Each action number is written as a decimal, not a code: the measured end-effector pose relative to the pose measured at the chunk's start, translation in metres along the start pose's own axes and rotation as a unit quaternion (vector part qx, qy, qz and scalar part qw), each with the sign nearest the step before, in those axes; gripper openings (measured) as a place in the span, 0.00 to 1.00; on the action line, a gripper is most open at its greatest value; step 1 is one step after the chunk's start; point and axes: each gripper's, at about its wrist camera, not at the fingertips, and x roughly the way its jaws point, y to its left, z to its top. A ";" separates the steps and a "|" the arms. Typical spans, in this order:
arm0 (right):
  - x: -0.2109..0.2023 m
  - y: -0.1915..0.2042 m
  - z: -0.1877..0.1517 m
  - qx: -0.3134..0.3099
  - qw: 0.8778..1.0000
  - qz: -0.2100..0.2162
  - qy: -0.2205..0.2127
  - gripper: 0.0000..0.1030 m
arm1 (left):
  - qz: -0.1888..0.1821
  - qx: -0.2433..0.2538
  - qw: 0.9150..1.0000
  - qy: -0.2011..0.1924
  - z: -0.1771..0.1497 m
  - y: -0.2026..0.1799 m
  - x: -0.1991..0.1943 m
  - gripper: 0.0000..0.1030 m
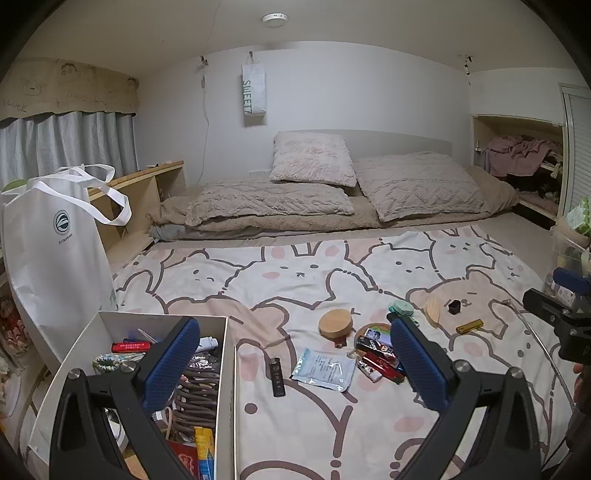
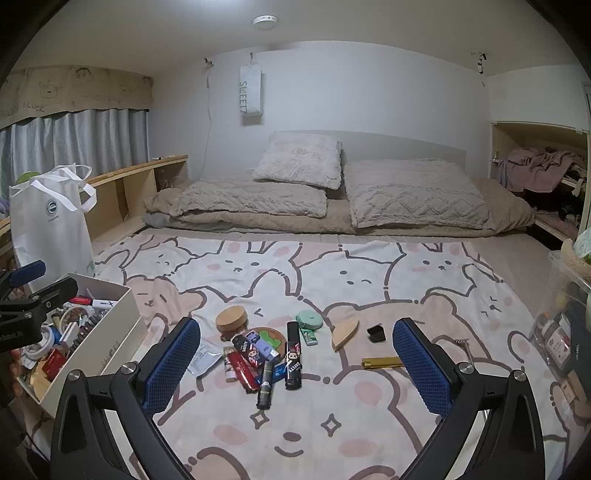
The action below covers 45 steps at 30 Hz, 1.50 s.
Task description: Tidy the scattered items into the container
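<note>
White walls, round ceiling lamp, grey curtains, pillowed bed, perhaps a wardrobe niche rightward.

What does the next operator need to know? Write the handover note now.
Left claw: open, empty, over the box edge.
Right claw: open, empty, facing the pile.
Box: on the bed's left, already holding many small items.
Still on the blanket: lighter pile, white packet, black lighter, wooden disc, green case, wooden wedge, black clip, gold lighter.
Left to do: move all of these into the box.
</note>
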 end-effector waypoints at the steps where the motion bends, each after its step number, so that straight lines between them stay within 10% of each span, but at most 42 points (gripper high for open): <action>1: -0.001 -0.001 0.000 0.000 1.000 0.000 0.000 1.00 | 0.000 0.001 1.000 0.000 0.000 -0.001 0.000 1.00; 45: -0.001 0.006 -0.002 -0.004 1.000 0.001 0.001 1.00 | -0.004 0.000 1.000 0.002 -0.004 0.003 0.002 1.00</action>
